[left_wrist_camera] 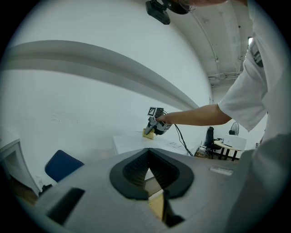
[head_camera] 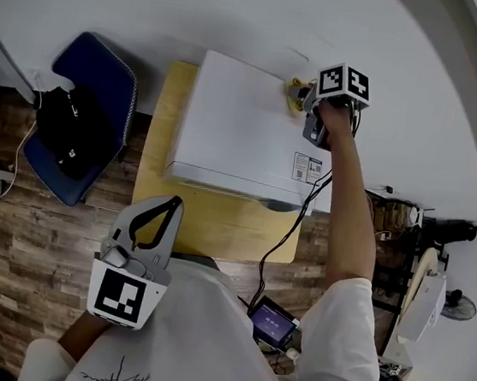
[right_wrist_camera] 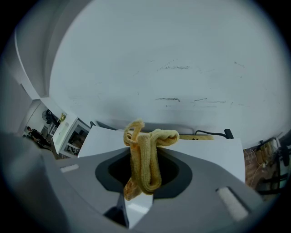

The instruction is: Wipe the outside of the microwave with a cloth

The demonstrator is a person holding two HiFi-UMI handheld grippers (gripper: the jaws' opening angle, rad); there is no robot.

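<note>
Right gripper [head_camera: 305,95] is clamped on the yellow cloth [right_wrist_camera: 145,159], which sits at the microwave's [head_camera: 238,125] top rear corner. Left gripper [head_camera: 173,202] has its jaws together, holding nothing.

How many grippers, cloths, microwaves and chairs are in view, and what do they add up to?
grippers: 2, the left gripper and the right gripper
cloth: 1
microwave: 1
chair: 1
total: 5

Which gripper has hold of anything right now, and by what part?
The right gripper is shut on the cloth, clamping its bunched middle; its folded ends stick out past the jaws. The left gripper is shut and holds nothing.
</note>
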